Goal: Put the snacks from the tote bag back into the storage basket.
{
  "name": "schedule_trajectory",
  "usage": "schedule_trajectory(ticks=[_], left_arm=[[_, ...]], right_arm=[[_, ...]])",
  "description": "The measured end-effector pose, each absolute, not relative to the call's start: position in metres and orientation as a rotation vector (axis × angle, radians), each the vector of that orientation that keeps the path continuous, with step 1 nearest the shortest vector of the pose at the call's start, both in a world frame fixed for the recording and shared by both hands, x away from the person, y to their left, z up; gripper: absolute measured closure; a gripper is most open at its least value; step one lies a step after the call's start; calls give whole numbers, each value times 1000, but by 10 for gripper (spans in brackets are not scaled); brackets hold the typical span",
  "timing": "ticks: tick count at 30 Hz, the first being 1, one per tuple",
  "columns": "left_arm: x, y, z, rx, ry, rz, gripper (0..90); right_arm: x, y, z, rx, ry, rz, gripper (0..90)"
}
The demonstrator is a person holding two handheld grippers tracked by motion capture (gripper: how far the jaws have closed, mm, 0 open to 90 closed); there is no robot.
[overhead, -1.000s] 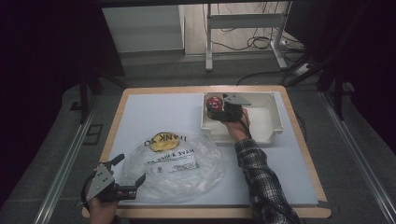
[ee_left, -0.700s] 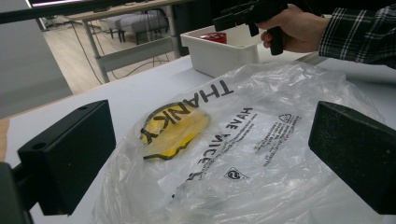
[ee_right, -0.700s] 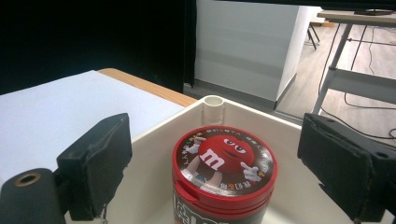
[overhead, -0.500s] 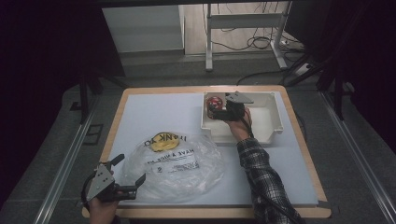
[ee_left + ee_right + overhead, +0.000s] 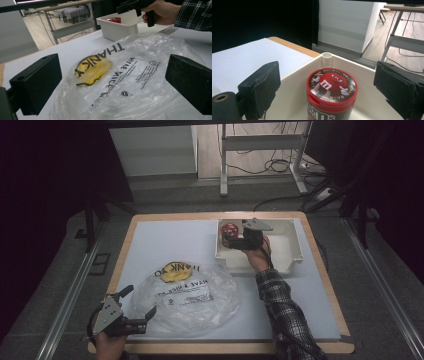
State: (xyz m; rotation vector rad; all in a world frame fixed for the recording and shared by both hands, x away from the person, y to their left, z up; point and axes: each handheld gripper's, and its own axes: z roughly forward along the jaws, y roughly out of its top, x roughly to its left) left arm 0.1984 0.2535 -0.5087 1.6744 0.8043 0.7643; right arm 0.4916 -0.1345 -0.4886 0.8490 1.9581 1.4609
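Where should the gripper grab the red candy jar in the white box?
Probably around the jar's round body just under the red lid. The candy jar stands upright in a corner of the white box, so coming from above looks best. The open right gripper already has a jaw on each side.

Around you the room is mostly dark: black on both sides of the table [image 5: 150, 227], its wooden edge framing a pale top. Grey floor [image 5: 65, 270] runs beside you, with a metal rail [image 5: 70, 295] on your left. Beyond the far edge a lit patch shows wood flooring [image 5: 265, 147], loose black cables [image 5: 270, 165] and the grey legs of a metal stand [image 5: 223, 165]. A pale panel [image 5: 155, 150] stands to its left. Light falls from the far side.
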Motion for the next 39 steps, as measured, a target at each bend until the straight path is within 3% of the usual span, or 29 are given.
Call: schedule_trajectory(ticks=[39], left_arm=[[198, 252, -509, 1678, 795, 768, 6]], right_arm=[[465, -132, -481, 817, 2010, 1479, 43]])
